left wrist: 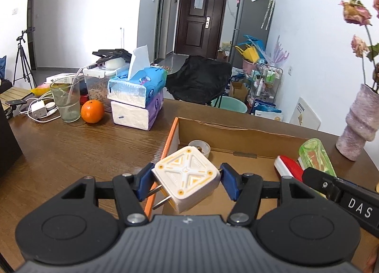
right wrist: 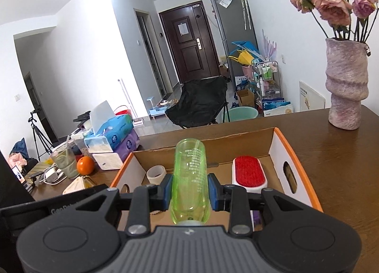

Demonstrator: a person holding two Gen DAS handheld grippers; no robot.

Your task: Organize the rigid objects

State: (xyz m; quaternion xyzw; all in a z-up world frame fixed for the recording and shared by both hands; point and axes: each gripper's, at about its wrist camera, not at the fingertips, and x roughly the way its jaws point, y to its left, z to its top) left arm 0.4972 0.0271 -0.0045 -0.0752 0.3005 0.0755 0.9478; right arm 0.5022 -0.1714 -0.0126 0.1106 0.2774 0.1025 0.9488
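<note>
Tape roll (right wrist: pixel 155 174) left, brush (right wrist: pixel 249 176) right, both in box (right wrist: pixel 279 148).

Dark wooden table (left wrist: pixel 71 149) with clutter along its far left and a box on the right.

An open cardboard box (right wrist: pixel 279 145) with orange edges sits on the wood near the right side, and a mottled pink vase (right wrist: pixel 347 88) stands just beyond its far right corner. Toward the left stand stacked tissue packs (left wrist: pixel 136 100), an orange (left wrist: pixel 92 111) just beside them, a glass tumbler (left wrist: pixel 66 101) next to the orange, then a white charger with cables (left wrist: pixel 39 110). A clear lidded food container (left wrist: pixel 97 83) stands behind the orange.
</note>
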